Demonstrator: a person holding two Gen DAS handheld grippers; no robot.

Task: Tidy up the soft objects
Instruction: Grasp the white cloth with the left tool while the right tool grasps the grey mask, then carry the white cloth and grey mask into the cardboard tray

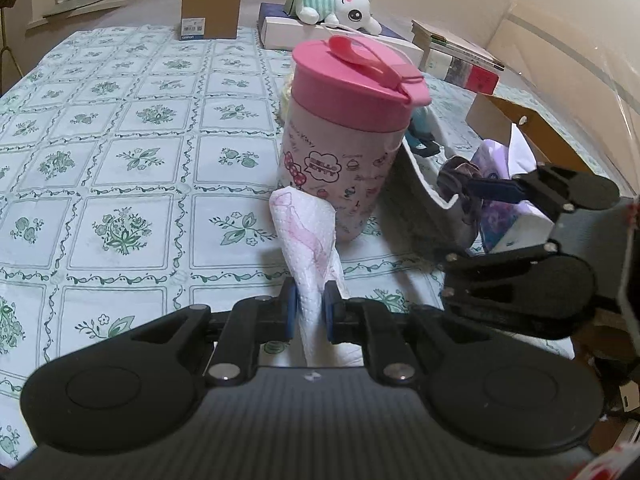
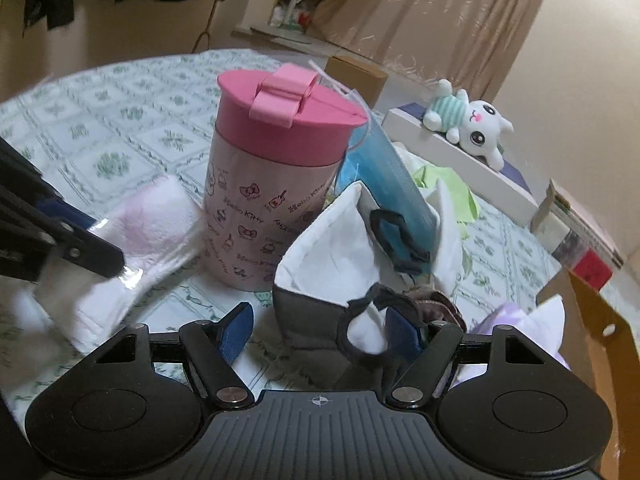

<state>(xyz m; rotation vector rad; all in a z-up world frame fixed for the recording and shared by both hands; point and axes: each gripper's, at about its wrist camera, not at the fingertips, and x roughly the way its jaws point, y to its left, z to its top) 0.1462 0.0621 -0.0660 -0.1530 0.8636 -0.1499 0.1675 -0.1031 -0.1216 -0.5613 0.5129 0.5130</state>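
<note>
My left gripper (image 1: 311,310) is shut on a white paper tissue with pink print (image 1: 308,236) and holds it just in front of a pink-lidded Hello Kitty cup (image 1: 344,140). The tissue also shows blurred in the right wrist view (image 2: 132,248). My right gripper (image 2: 320,334) is open, its fingers on either side of a grey-and-white face mask (image 2: 320,280). A blue surgical mask (image 2: 384,184) leans behind it. A brown scrunchie (image 2: 428,300) and purple-white cloth (image 2: 508,316) lie to the right.
A green-patterned tablecloth (image 1: 120,140) covers the table. A white plush toy (image 1: 344,0) lies on boxes at the back. A cardboard box (image 1: 210,12) stands behind, books (image 1: 460,56) at right, an open cardboard box (image 2: 596,320) by my right gripper.
</note>
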